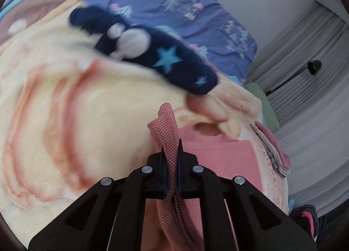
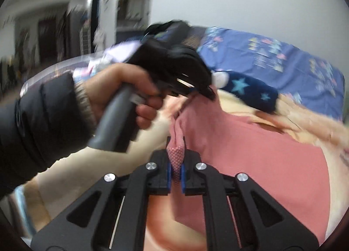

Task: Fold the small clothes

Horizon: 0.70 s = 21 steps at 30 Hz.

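Both grippers pinch the pink garment's edge for a fold.

We find a cream blanket [image 1: 65, 98] covering the bed, with a navy star-print piece [image 1: 152, 52] lying at its far side. On it, near us, rests the pink garment [image 2: 250, 152], presumably lifted to carry one edge over. Left gripper [image 1: 170, 142] and right gripper [image 2: 176, 144] each clamp its bunched hem. We see no containers.

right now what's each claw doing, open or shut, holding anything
Left claw: shut on a bunched edge of the pink garment.
Right claw: shut on another fold of the same pink garment.
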{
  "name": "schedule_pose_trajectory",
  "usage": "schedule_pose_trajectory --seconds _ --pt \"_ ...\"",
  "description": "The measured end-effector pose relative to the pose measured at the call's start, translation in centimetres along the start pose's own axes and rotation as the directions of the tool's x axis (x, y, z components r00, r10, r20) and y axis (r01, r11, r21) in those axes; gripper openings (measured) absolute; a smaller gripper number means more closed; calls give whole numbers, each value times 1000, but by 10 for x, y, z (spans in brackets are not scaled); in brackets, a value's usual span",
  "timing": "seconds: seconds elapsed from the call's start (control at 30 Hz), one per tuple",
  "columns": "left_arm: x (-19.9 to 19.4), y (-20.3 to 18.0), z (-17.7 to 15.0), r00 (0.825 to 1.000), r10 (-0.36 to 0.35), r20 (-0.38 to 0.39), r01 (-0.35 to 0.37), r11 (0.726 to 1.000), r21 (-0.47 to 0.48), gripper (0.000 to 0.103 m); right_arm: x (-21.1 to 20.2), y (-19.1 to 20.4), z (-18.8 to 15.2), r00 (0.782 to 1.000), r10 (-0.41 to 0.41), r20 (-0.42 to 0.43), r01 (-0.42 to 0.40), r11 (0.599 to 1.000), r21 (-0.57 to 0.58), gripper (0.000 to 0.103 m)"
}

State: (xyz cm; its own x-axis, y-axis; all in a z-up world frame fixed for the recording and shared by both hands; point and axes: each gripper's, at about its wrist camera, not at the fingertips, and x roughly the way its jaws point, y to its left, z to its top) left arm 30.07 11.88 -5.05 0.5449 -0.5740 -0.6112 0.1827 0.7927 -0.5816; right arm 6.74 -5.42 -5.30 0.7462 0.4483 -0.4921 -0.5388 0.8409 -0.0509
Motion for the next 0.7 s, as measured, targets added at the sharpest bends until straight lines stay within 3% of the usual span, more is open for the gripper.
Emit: schedule_pose_trajectory --seconds 0.2,0.4,0.53,0.7 --pt "14 -106 7 1000 -15 14 13 984 179 6 -64 -95 -15 995 -43 90 16 958 288 6" --pt "79 -208 -20 998 46 -34 -30 929 369 6 -103 -174 -59 991 -109 83 53 861 506 6" --pt "132 -245 -42 989 123 -84 -71 885 460 6 -114 -207 -91 989 -139 51 82 799 596 6" --pt "188 -262 -69 959 255 -126 -145 820 554 6 -108 -232 -126 995 -102 15 63 718 693 6"
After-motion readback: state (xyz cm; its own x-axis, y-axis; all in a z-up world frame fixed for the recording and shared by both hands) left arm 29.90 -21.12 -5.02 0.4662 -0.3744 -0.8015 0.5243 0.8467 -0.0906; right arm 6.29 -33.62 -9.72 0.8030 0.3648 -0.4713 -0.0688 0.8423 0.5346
